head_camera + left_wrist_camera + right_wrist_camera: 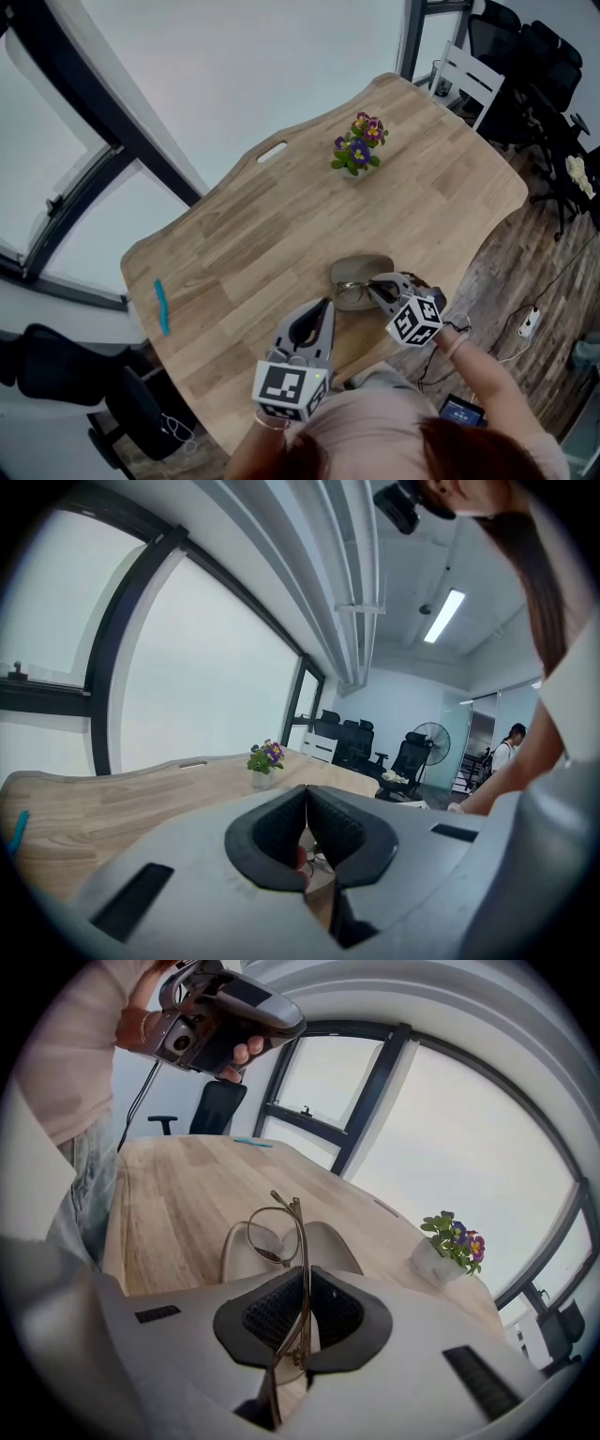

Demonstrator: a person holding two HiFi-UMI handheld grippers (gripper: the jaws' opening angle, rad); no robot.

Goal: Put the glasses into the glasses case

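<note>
The thin metal-framed glasses [274, 1234] hang over the open beige glasses case [323, 1241], with one temple clamped in my right gripper [302, 1283]. In the head view the glasses [353, 293] sit at the near edge of the case [364, 269], close to the table's front edge, and the right gripper [377, 287] reaches in from the right. My left gripper [323, 306] is held up just left of the case, jaws together with nothing between them [307, 794]. The right gripper view shows it raised high in a hand [225, 1012].
A small pot of purple and yellow flowers [357, 150] stands mid-table beyond the case. A blue pen [161, 307] lies near the table's left edge. A white chair [466, 80] and dark office chairs [525, 56] stand past the far right corner. Windows run along the left.
</note>
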